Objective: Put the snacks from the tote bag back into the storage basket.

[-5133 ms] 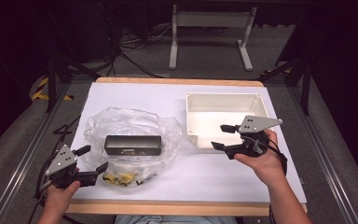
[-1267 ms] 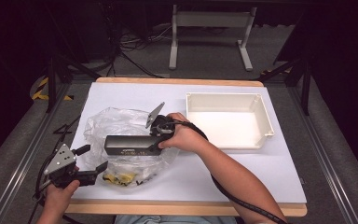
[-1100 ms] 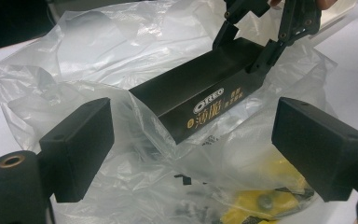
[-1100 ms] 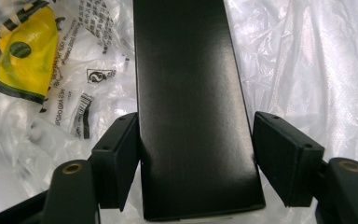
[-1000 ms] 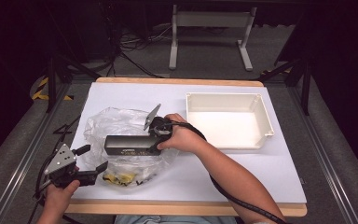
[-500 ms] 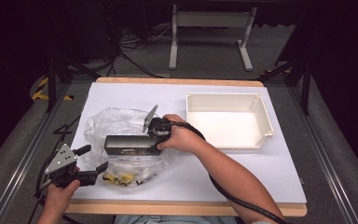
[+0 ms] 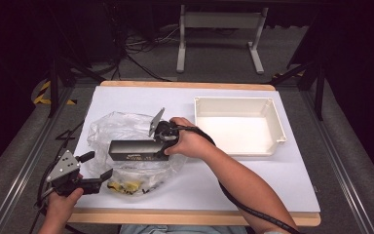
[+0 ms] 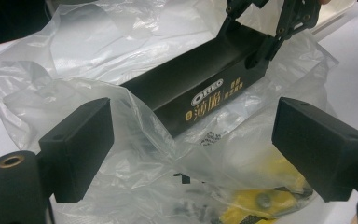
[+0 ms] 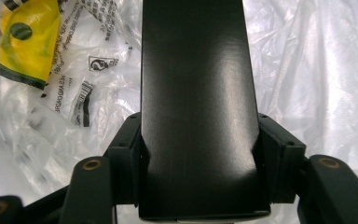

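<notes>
- The right gripper [image 7: 161, 141] has just been closing, and now its jaws press on both sides of the box [image 7: 134, 148] at its right end. The grip is near the end only, not at the middle.
- The box is long and black, and it lies on the bag [image 7: 126, 131] at the left half of the table [image 7: 141, 100], well apart from the tray [image 7: 236, 102].
- I think the main risk is tilt: if the box is lifted from one end, the far end may hang down and the box may turn between the pads [image 9: 272, 163].
- The sides of the box look smooth and glossy in the right gripper view, so it could also slip out under its own weight.
- In the right gripper view the side walls seem to bend in a little at the pads; a harder squeeze might dent the carton.
- The bag is thin and crumpled around the box. It could stick to the box and rise with it, and pull the yellow packets [image 7: 129, 185] along.
- The left gripper [image 7: 90, 168] stands wide open with nothing held, near the front edge of the bag. In its own view a fold of the plastic rises between the jaws, but they do not press it, so nothing holds the bag down.
- If the box swings on the way to the tray, it may hit the tray wall.
</notes>
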A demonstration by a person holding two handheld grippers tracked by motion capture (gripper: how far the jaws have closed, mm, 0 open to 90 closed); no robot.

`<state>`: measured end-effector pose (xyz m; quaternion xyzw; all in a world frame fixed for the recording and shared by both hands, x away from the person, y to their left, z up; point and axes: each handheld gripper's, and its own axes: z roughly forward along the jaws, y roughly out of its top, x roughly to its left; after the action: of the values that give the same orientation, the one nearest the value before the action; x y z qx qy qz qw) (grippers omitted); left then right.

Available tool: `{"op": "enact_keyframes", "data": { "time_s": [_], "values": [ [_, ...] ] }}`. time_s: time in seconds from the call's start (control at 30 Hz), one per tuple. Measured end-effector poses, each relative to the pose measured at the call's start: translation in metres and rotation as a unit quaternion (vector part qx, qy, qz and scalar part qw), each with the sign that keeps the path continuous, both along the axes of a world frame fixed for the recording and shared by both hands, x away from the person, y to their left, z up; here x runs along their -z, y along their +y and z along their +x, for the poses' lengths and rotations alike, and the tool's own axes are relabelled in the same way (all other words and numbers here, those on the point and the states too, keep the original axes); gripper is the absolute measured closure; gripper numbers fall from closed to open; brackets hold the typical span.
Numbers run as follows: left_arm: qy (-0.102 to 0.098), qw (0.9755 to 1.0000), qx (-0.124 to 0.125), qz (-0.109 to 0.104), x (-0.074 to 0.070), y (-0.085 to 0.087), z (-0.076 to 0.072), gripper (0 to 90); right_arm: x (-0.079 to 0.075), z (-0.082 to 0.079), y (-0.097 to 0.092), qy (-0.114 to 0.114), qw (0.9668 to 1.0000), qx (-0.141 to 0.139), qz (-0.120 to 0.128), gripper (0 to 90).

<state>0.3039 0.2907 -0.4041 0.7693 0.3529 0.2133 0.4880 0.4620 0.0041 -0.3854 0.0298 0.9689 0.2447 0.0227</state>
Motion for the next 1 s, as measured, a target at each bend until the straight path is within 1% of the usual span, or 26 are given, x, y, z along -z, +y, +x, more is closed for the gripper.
{"op": "enact_keyframes", "data": {
  "time_s": [0.17,0.27,0.4,0.6,0.67,0.7,0.8,0.9,0.97,1.0],
  "values": [
    [0.002,1.0,0.0,0.0,0.0,0.0,0.0,13.7,-0.013,-0.001,-0.002,-0.005,1.0,0.001,0.009,43.0],
    [0.0,1.0,-0.001,-0.001,0.0,-0.001,0.0,13.7,-0.021,-0.001,-0.004,-0.006,0.9999,-0.002,0.009,43.1],
    [0.001,1.0,-0.001,0.0,0.0,-0.001,0.0,13.7,-0.032,-0.003,-0.007,-0.014,0.9998,-0.01,0.011,43.1],
    [-0.002,1.0,-0.002,-0.001,0.0,0.0,0.0,13.7,-0.048,-0.006,-0.011,-0.023,0.9994,-0.01,0.025,43.0],
    [0.002,1.0,-0.002,0.0,0.0,0.0,0.0,13.7,-0.054,-0.006,-0.014,-0.026,0.9991,-0.012,0.032,43.0],
    [-0.001,1.0,-0.002,-0.001,0.001,-0.001,0.0,13.7,-0.056,-0.007,-0.015,-0.027,0.999,-0.01,0.035,43.0],
    [-0.001,1.0,-0.002,-0.001,0.001,-0.001,0.0,13.7,-0.065,-0.008,-0.018,-0.033,0.9987,-0.015,0.034,43.0],
    [-0.001,1.0,-0.003,-0.001,0.001,-0.001,0.0,13.7,-0.073,-0.009,-0.021,-0.031,0.9987,-0.014,0.039,43.1],
    [0.0,1.0,-0.002,-0.001,0.001,-0.001,0.0,13.7,-0.078,-0.01,-0.023,-0.034,0.9984,-0.015,0.042,43.0],
    [0.0,1.0,-0.002,-0.001,0.001,-0.001,0.0,13.7,-0.078,-0.01,-0.023,-0.034,0.9984,-0.015,0.042,43.0]
  ]
}}
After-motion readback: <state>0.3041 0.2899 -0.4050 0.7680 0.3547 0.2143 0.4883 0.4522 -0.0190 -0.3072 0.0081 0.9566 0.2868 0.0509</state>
